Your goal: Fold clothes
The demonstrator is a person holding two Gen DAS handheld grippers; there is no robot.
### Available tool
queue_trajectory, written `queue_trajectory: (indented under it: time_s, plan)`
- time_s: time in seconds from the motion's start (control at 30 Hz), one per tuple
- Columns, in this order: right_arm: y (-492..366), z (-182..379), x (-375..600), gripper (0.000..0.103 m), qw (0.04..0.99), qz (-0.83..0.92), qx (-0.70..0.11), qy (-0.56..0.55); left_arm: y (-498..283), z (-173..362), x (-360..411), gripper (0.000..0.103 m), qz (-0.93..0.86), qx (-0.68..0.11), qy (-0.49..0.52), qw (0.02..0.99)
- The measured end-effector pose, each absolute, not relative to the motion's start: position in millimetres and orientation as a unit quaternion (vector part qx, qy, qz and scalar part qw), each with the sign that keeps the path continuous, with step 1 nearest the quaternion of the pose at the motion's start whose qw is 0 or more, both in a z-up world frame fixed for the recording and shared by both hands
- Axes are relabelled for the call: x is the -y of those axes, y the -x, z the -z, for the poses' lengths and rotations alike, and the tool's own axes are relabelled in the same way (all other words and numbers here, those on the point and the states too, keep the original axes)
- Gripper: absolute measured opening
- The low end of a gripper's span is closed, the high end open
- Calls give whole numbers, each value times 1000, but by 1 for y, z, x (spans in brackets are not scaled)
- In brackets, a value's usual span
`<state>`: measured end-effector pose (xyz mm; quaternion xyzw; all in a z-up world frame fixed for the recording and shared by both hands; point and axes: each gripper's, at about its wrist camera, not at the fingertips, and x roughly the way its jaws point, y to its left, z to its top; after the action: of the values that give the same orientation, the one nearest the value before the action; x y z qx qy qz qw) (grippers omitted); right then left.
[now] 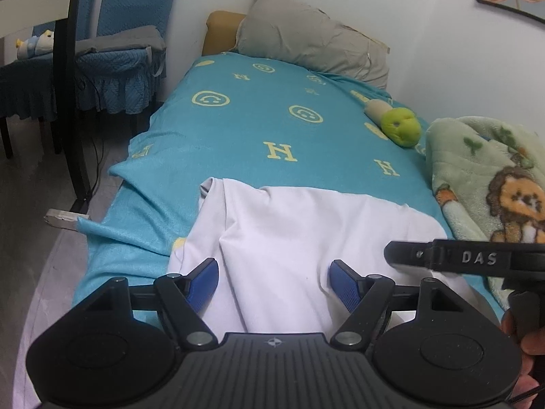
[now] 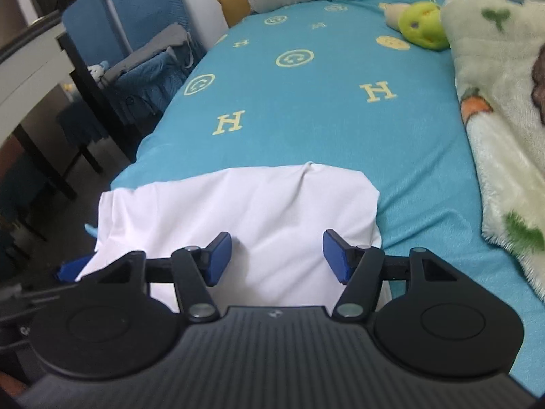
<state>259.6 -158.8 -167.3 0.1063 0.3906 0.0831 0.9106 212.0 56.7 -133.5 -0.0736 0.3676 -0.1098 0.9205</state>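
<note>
Both hand-held grippers (image 1: 274, 281) (image 2: 276, 255) spread apart above white garment (image 2: 238, 204) on turquoise bed sheet (image 1: 245, 136).

white garment (image 1: 306, 238) | folded, slightly rumpled | flat on bed's near end

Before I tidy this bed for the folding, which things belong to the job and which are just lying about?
Job:
white garment
left gripper, open
right gripper, open

Lying about:
green plush toy
lion blanket
grey pillow
</note>
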Motion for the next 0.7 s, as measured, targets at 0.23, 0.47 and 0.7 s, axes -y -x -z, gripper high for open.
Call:
queue_trajectory:
  time_s: [0.23, 0.47, 0.7]
  plan:
    - [-218, 144, 167, 63, 916, -79, -368, -136, -169, 107, -52, 75, 111, -360, 51, 925]
    - [-204, 162, 168, 61, 901, -73, -410, -118, -159, 123, -41, 76, 95, -400, 16, 912]
    - [-200, 170, 174, 62, 898, -71, -413, -135, -136, 92, -48, 83, 70, -440, 47, 894]
